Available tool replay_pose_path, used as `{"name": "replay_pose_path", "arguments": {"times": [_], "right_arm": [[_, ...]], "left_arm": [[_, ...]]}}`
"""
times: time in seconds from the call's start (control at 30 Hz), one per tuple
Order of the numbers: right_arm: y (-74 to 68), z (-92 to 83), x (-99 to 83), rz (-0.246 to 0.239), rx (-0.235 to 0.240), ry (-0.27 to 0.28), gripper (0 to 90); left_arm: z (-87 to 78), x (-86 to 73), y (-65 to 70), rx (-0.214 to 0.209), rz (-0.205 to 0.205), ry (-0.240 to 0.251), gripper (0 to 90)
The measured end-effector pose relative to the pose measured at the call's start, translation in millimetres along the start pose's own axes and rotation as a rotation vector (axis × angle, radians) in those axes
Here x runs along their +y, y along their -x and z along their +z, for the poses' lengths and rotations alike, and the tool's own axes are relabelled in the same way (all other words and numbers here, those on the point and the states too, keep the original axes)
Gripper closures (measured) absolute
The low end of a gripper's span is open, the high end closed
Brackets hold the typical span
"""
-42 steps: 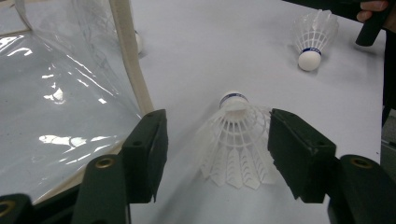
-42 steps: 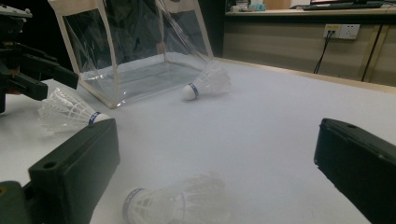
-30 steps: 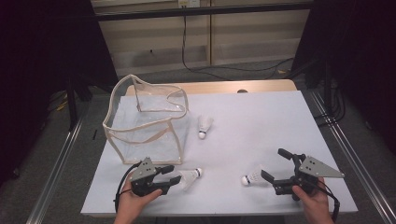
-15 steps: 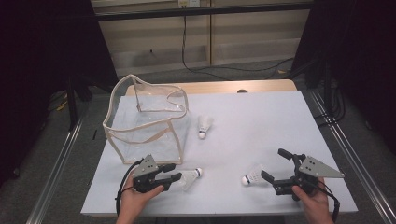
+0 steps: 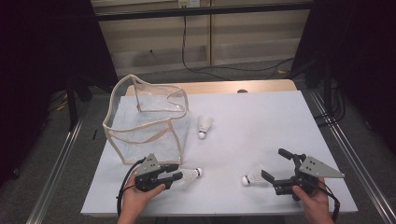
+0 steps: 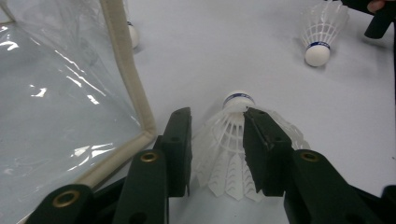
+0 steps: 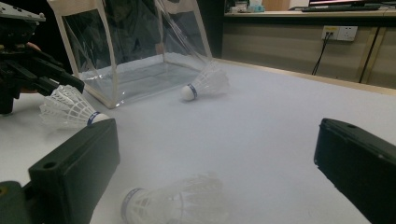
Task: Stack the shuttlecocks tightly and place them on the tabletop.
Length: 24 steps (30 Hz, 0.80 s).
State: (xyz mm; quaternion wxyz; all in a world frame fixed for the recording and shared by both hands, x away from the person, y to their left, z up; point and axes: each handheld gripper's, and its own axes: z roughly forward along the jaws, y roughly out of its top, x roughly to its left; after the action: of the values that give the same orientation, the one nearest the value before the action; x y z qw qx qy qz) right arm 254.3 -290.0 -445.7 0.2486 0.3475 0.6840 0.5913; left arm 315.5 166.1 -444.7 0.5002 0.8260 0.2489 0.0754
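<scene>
Left claw closing on a shuttlecock beside the clear bag; right claw spread over another.

One desk (image 5: 261, 116), one clear bag (image 5: 144, 123) with cream trim, standing open just to the side of the left claw (image 5: 173, 177); two claws; three shuttlecocks. Left claw's jaws have just been closing, feather skirt of the near shuttlecock (image 6: 236, 149) between them, pads at the feathers on both sides but a firm pinch can't be told. To do it well: squeeze lightly so the feathers don't crush, grip nearer the cork, lift clear of the bag's trim, then drop in through the open top. Right claw (image 5: 275, 165) spread wide, second shuttlecock (image 7: 175, 205) lying on the desk between its jaws, untouched. Third shuttlecock (image 5: 204, 126) lies well ahead of both claws, just beside the bag.
</scene>
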Motion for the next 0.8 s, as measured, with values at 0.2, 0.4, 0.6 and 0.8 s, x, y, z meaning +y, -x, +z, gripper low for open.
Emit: {"name": "replay_pose_path", "arguments": {"times": [0.2, 0.4, 0.6, 0.8], "right_arm": [[-0.4, -0.3, -0.1, -0.003, -0.001, 0.003, 0.0], [-0.2, -0.3, 0.0, -0.002, 0.0, 0.001, 0.0], [-1.0, 0.2, 0.0, -0.004, 0.0, -0.001, 0.0], [-0.4, 0.1, -0.2, -0.002, -0.001, 0.0, 0.0]], "left_arm": [[0.7, 1.2, 0.8, -0.016, -0.001, 0.016, 66.7], [1.5, 1.3, 0.7, -0.023, 0.002, 0.011, 71.1], [2.0, 1.8, 1.5, -0.038, -0.001, 0.017, 74.5], [5.2, 2.4, 3.7, -0.06, 0.001, 0.008, 78.3]]}}
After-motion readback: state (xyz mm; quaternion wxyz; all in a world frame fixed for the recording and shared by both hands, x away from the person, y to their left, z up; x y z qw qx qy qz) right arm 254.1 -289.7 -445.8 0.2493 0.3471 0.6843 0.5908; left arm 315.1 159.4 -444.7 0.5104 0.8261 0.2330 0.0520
